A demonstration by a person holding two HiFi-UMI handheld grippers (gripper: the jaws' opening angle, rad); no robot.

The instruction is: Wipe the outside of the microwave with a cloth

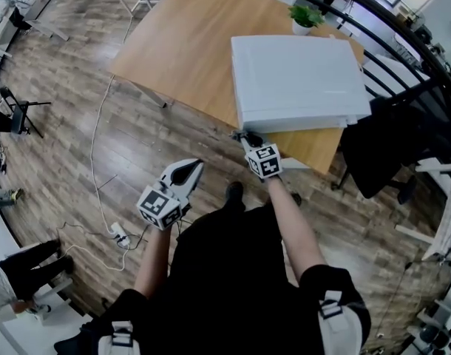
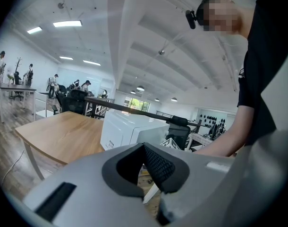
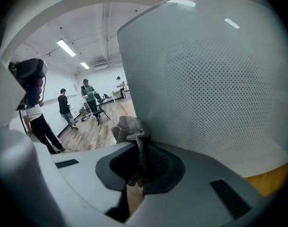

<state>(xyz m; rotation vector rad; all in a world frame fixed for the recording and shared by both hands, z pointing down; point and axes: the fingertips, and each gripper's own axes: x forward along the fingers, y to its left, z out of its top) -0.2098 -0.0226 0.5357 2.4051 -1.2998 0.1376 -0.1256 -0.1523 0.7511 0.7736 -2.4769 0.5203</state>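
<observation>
Your right hand-held gripper [image 3: 139, 167], clamped on the grey cloth [image 3: 131, 129], sat beside the microwave [image 3: 205, 79], whose perforated side lay just ahead-right on the bench [image 1: 181, 50]; your left hand-held gripper [image 1: 185, 174] hung closed on nothing, farther off.

No text can be read anywhere. The microwave [image 2: 127, 126] has a side label [image 2: 110, 144] at its seven o'clock, too small to read.
</observation>
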